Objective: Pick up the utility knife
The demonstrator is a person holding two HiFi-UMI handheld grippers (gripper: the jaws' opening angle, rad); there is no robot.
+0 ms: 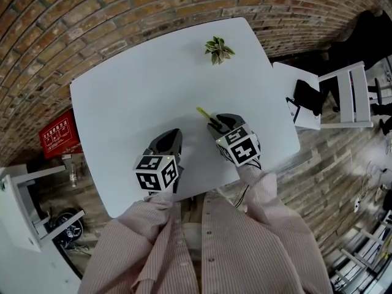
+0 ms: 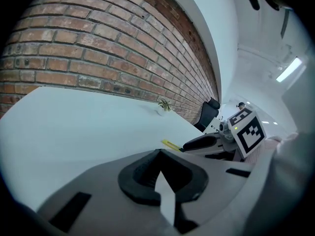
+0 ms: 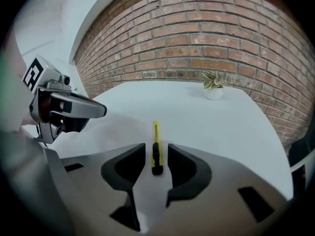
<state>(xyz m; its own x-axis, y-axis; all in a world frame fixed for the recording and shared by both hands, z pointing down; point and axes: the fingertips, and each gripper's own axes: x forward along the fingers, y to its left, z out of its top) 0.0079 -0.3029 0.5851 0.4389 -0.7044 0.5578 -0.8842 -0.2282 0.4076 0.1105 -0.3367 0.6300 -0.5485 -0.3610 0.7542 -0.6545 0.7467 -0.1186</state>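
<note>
The utility knife [image 3: 156,140] is slim and yellow with a black end, and it lies flat on the white table [image 1: 135,90]. My right gripper [image 3: 156,150] stands open astride its black end, with a gap between the knife and each pad. From the head view the knife [image 1: 203,111] pokes out ahead of the right gripper [image 1: 217,123], pointing away to the left. My left gripper [image 1: 174,133] hovers low over the table just left of it, jaws together and shut on nothing. The left gripper view shows its joined pads [image 2: 160,154] and the knife [image 2: 171,144] off to the right.
A small potted plant [image 1: 218,49] stands near the table's far edge, in front of the brick wall. A white chair [image 1: 352,94] holding dark items sits off the table's right side. A red box [image 1: 58,133] lies on the floor at the left.
</note>
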